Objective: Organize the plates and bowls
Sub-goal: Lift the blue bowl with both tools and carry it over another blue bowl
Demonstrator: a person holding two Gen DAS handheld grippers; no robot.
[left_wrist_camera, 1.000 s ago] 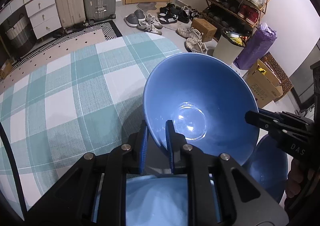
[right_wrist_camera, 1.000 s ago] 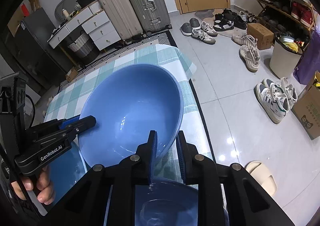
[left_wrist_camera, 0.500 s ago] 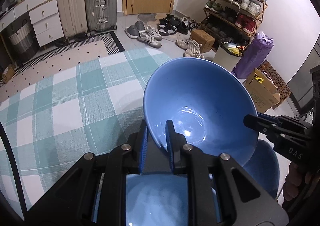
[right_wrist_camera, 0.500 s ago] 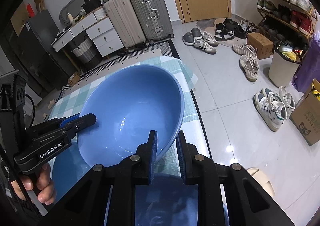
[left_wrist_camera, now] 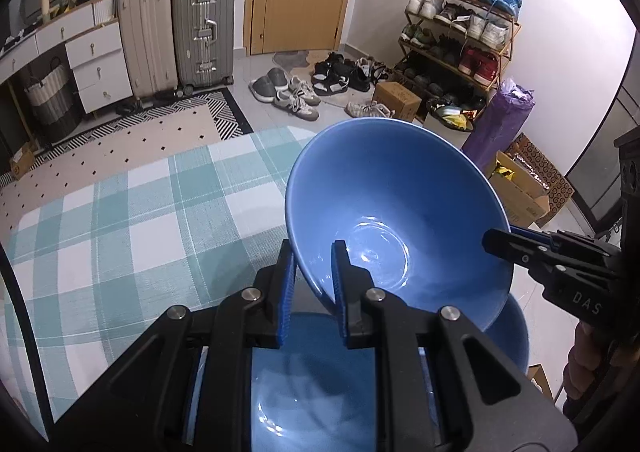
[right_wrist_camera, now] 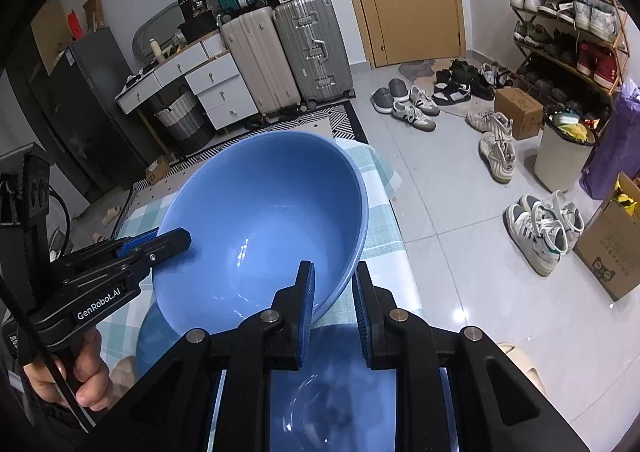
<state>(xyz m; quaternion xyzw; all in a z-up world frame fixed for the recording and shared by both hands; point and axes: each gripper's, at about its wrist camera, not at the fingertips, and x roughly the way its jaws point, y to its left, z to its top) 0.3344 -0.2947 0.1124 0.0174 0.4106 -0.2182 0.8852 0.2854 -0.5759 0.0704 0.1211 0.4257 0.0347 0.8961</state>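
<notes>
A large blue bowl [left_wrist_camera: 400, 212] hangs in the air, tilted, held by both grippers on opposite rims. My left gripper [left_wrist_camera: 313, 252] is shut on its near rim; it also shows in the right wrist view [right_wrist_camera: 176, 242]. My right gripper [right_wrist_camera: 333, 272] is shut on the other rim of the bowl [right_wrist_camera: 264, 228]; it shows in the left wrist view [left_wrist_camera: 496, 242]. A second blue bowl [left_wrist_camera: 512, 336] sits below the held one, mostly hidden; it also shows in the right wrist view [right_wrist_camera: 150, 340].
A table with a teal checked cloth [left_wrist_camera: 140, 220] lies under the bowls; its right edge [right_wrist_camera: 388, 212] drops to a tiled floor. Beyond are suitcases [left_wrist_camera: 200, 28], white drawers [left_wrist_camera: 96, 52], scattered shoes [left_wrist_camera: 312, 84], a shoe rack [left_wrist_camera: 460, 32] and cardboard boxes [left_wrist_camera: 524, 188].
Both grippers have raised the blue bowl together. The view has tilted up, so more of the room shows and the table sits lower in frame. Both grips are unchanged.
</notes>
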